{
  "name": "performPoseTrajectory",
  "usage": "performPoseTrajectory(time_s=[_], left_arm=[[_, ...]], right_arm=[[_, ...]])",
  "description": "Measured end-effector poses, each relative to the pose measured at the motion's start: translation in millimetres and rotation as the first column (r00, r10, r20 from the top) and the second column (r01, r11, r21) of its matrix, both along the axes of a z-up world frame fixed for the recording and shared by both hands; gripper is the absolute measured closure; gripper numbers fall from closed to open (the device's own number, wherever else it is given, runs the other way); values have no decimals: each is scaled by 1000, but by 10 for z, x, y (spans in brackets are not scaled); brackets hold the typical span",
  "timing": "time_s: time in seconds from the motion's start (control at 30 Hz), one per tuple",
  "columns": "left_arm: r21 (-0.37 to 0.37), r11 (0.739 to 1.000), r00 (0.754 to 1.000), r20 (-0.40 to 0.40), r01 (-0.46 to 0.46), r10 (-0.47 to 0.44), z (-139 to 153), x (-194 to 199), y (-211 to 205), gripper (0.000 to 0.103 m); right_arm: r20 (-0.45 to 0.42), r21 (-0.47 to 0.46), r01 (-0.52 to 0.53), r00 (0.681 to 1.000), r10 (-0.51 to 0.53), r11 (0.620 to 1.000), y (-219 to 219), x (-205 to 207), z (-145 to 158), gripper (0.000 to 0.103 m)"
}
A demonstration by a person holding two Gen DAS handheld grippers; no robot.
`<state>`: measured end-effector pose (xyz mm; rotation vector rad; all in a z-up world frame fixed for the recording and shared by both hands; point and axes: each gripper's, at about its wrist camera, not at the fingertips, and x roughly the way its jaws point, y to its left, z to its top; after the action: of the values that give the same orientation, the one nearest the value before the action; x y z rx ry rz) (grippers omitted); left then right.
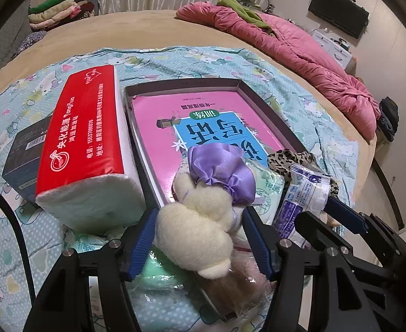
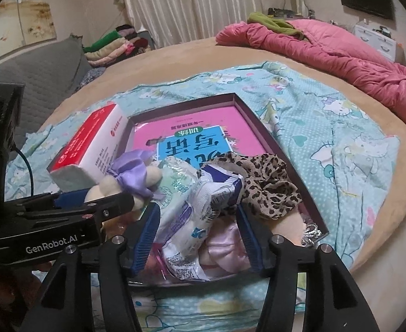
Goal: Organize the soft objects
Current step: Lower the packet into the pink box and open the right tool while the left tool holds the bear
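Note:
A shallow dark box point(image 1: 180, 84) point(image 2: 258, 127) lies on the bed with a pink and blue book point(image 1: 216, 121) point(image 2: 191, 138) in it. My left gripper point(image 1: 201, 238) is shut on a cream plush toy with a purple satin bow point(image 1: 203, 215) point(image 2: 131, 177) at the box's near end. My right gripper point(image 2: 200, 238) point(image 1: 338, 218) is shut on a white and blue plastic packet point(image 2: 200, 221) point(image 1: 302, 196) over the same end. A leopard-print scrunchie point(image 2: 269, 188) point(image 1: 288, 157) and pale pink satin items point(image 2: 225, 249) lie in the box beside it.
A red and white tissue pack point(image 1: 92, 152) point(image 2: 89, 149) leans left of the box, with a dark carton point(image 1: 25, 152) behind it. A green tissue packet point(image 1: 158, 274) lies under my left gripper. A pink quilt point(image 1: 299, 55) and folded clothes point(image 1: 56, 8) sit at the bed's far edges.

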<state>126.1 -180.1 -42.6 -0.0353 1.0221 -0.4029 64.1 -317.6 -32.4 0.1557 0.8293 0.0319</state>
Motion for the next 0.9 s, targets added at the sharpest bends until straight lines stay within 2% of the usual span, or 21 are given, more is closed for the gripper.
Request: performPoseTrajectory(time_s=[0.3, 0.5, 0.63, 0.77, 0.9], left_arm=[[-28, 1000, 1000, -10, 9, -9, 22, -6, 3, 39], [-23, 1000, 1000, -6, 11, -11, 51, -15, 6, 38], [-31, 999, 1000, -7, 17, -17, 65, -31, 6, 30], [-6, 1000, 1000, 1, 15, -15, 84, -52, -9, 29], [-13, 1000, 1000, 8, 22, -22, 125, -84, 4, 28]], right_arm=[[25, -24, 62, 998, -61, 998, -108, -77, 77, 34], [32, -31, 101, 994, -100, 994, -182, -111, 106, 33], [34, -25, 122, 992, -121, 992, -215, -128, 125, 33], [52, -10, 143, 988, -142, 990, -247, -158, 173, 31], [71, -18, 157, 985, -155, 987, -251, -178, 222, 28]])
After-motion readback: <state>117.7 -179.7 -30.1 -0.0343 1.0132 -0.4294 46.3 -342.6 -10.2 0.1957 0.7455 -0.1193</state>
